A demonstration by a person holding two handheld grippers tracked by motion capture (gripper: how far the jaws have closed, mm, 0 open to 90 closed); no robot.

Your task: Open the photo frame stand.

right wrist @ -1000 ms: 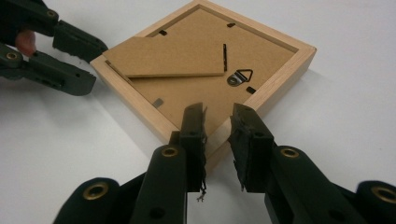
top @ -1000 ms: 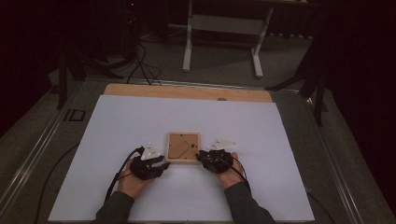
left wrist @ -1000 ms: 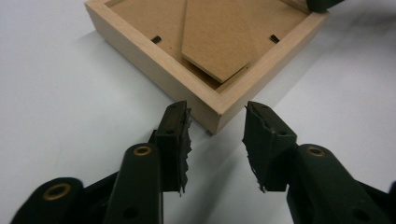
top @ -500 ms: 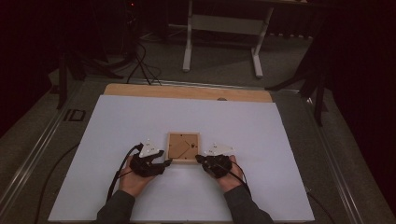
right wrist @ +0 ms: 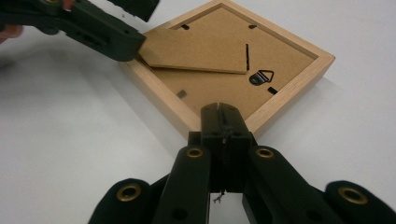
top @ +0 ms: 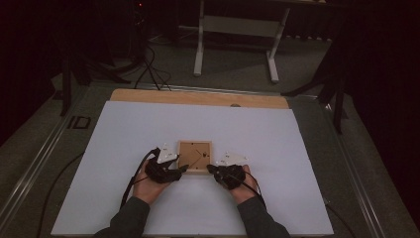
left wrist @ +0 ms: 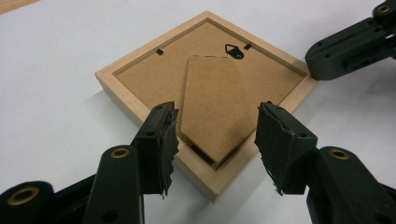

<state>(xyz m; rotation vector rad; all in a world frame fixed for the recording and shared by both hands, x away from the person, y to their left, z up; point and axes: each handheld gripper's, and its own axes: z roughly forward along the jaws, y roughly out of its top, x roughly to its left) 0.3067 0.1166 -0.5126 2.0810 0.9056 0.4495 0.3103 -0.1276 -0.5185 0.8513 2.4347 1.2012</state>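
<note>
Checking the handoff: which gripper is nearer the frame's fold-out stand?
Left. The left gripper has open jaws straddling the stand's tip at the frame corner. The right gripper is shut at another corner's outer rim, off the stand.

One frame (top: pixel 195 156) lies on one table (top: pixel 124 148). Two grippers, left (top: pixel 184 169) and right (top: pixel 210 169), flank it.

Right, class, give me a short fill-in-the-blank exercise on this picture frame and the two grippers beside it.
1. The wooden picture frame lies on the white table with its ____ side facing up.
2. The right gripper has its jaws ____, tips at a corner of the frame.
3. The left gripper has its jaws ____, standing either side of the cardboard stand.
4. The small metal hanger is black and shaped like a ____.

Missing words: back; shut; open; triangle
</note>
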